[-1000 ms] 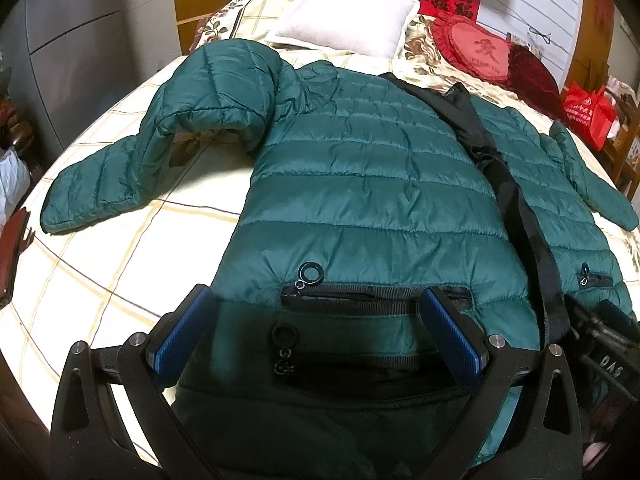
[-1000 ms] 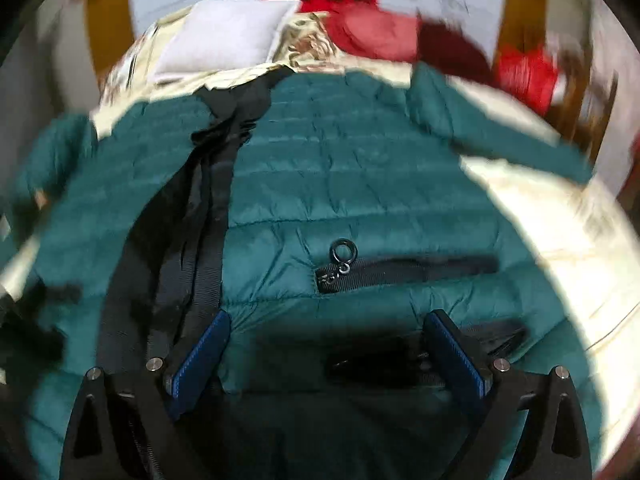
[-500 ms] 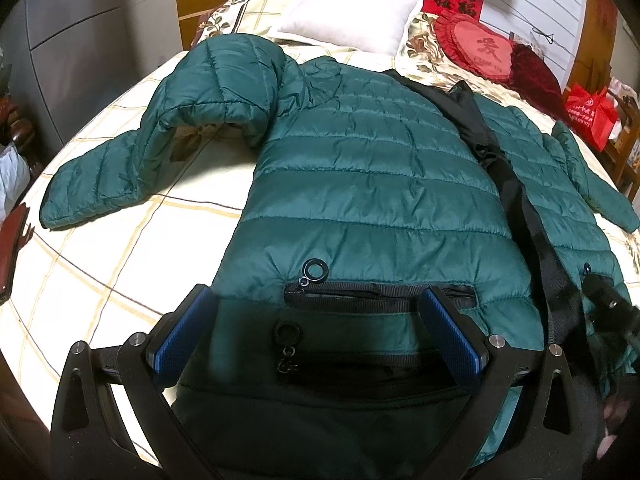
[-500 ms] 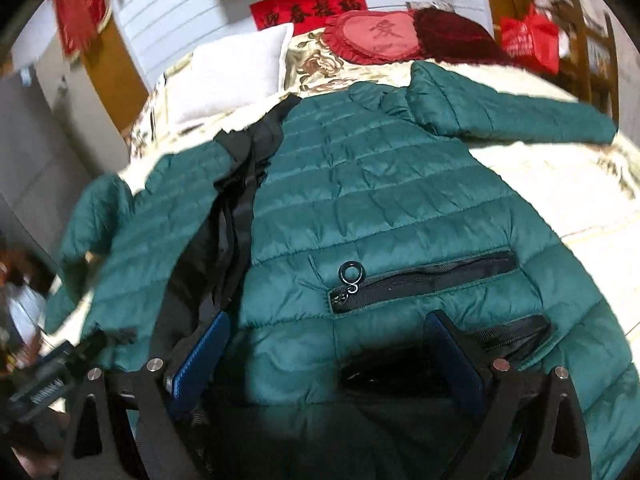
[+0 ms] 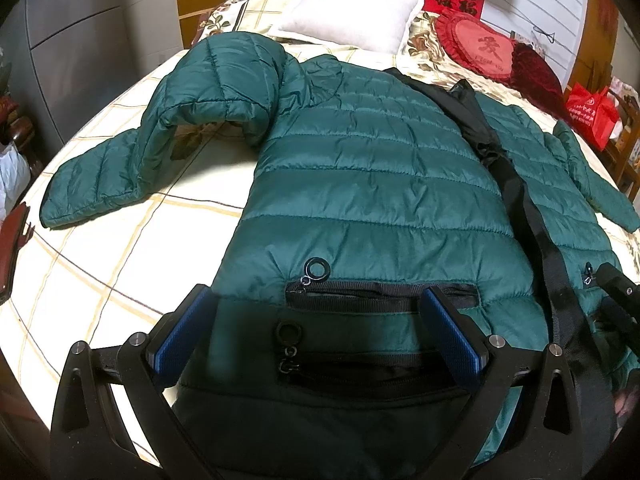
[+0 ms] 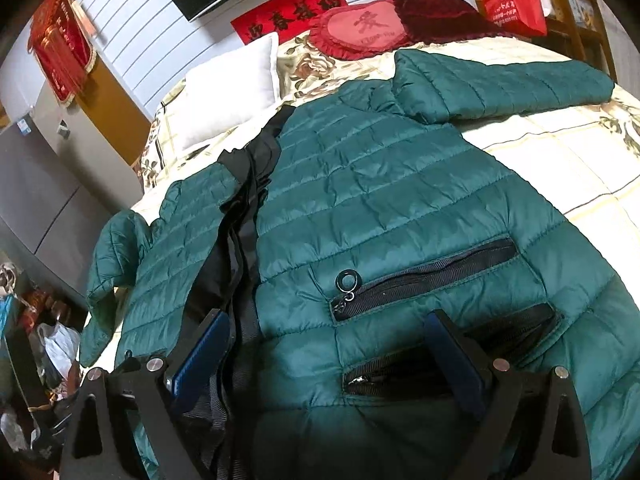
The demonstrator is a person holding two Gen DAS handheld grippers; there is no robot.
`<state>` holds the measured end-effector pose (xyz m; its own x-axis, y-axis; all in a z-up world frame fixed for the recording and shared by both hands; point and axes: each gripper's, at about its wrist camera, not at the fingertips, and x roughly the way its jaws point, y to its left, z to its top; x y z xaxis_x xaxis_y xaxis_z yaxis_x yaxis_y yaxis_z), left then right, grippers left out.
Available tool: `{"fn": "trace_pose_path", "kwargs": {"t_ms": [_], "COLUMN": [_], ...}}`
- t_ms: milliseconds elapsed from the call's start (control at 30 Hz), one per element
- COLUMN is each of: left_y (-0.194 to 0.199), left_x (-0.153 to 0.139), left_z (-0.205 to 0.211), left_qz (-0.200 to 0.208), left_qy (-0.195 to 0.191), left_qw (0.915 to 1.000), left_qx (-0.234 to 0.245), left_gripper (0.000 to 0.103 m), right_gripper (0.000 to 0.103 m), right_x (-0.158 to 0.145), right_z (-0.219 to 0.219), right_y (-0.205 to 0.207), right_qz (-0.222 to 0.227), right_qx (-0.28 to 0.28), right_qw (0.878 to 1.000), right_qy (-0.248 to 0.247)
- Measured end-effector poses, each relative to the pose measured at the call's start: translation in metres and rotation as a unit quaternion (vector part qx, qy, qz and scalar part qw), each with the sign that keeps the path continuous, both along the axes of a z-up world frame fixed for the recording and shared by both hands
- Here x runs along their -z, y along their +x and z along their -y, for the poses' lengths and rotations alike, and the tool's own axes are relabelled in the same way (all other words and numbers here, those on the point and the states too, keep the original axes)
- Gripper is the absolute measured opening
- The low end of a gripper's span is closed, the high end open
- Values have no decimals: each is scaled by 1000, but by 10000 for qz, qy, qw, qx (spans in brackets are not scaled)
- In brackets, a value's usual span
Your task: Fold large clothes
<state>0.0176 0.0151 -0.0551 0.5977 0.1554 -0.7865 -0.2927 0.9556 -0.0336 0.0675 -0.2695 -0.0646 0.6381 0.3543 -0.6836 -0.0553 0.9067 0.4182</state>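
Observation:
A dark green quilted puffer jacket lies front up on the bed, its black front placket running down the middle. It also fills the right wrist view. Its left sleeve is bent at the elbow; the other sleeve stretches out flat. My left gripper is open over the hem by a zip pocket. My right gripper is open over the hem of the other panel, near its zip pocket.
The bed has a cream checked sheet. A white pillow, a red heart cushion and a dark red cushion lie at the head. A red bag and clutter stand beside the bed.
The right gripper's view has swung and tilted to the right, so the jacket now lies at a slant. The left gripper has barely moved. Both stay open.

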Motion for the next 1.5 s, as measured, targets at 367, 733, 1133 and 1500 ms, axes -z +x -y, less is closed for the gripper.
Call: {"fn": "trace_pose_path", "kwargs": {"t_ms": [367, 733, 1133, 1500], "left_y": [-2, -6, -48, -102], "left_x": [-2, -35, -27, 3], "left_z": [-3, -35, -171, -265], "left_qz": [57, 384, 481, 1166], "left_qy": [10, 363, -239, -1582], "left_qw": [10000, 9982, 9927, 9617], "left_qx": [-74, -293, -1080, -1909], "left_gripper": [103, 103, 103, 103], "right_gripper": [98, 98, 98, 99], "right_x": [0, -5, -13, 11], "right_z": [-4, 8, -2, -6], "right_y": [-1, -1, -7, 2], "right_qz": [-26, 35, 362, -113], "right_qx": [-34, 43, -240, -448], "right_qw": [9997, 9977, 9836, 9704], "right_qy": [-257, -673, -1751, -2371]}}
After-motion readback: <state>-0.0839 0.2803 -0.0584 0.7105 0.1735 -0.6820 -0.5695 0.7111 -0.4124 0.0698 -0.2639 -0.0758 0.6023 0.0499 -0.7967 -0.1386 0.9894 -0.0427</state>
